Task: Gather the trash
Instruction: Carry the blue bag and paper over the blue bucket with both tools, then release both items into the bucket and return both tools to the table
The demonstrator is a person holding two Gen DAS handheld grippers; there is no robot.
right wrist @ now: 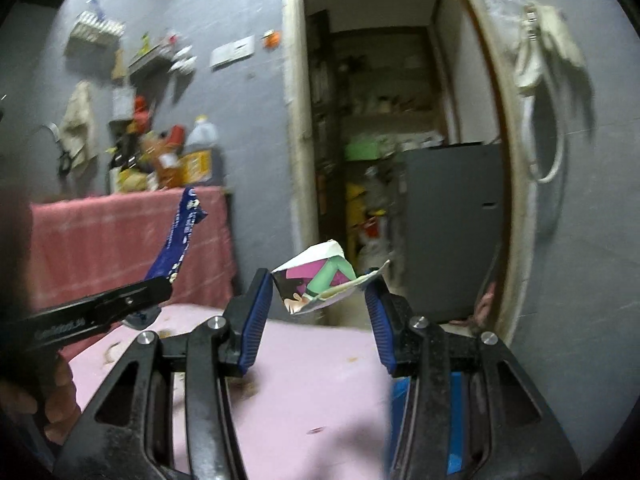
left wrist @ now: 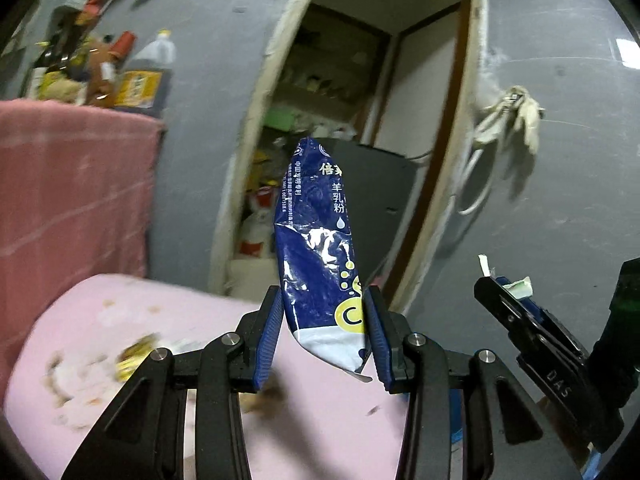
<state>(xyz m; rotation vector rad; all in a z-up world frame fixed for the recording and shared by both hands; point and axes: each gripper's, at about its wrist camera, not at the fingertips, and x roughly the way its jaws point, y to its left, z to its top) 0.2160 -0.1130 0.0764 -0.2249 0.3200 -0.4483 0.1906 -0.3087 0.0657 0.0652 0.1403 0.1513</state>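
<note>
Trash was up off the pink table (left wrist: 328,420) in both grippers. Risk first: the blue packet (left wrist: 320,240) stood tall, pinched only low down, so a quick swing could have tipped it out; the crumpled carton (right wrist: 320,280) looked barely wedged. Left gripper (left wrist: 325,336), jaws partly closed, clamped the packet's near end. Right gripper (right wrist: 320,312), jaws half-spread, held the carton between its tips.

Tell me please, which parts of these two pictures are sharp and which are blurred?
Left wrist view: the blue packet in the left hand-held gripper is sharp; the bottles are smeared. Right wrist view: the crumpled paper is fairly sharp; the doorway is blurred and bowed.
</note>
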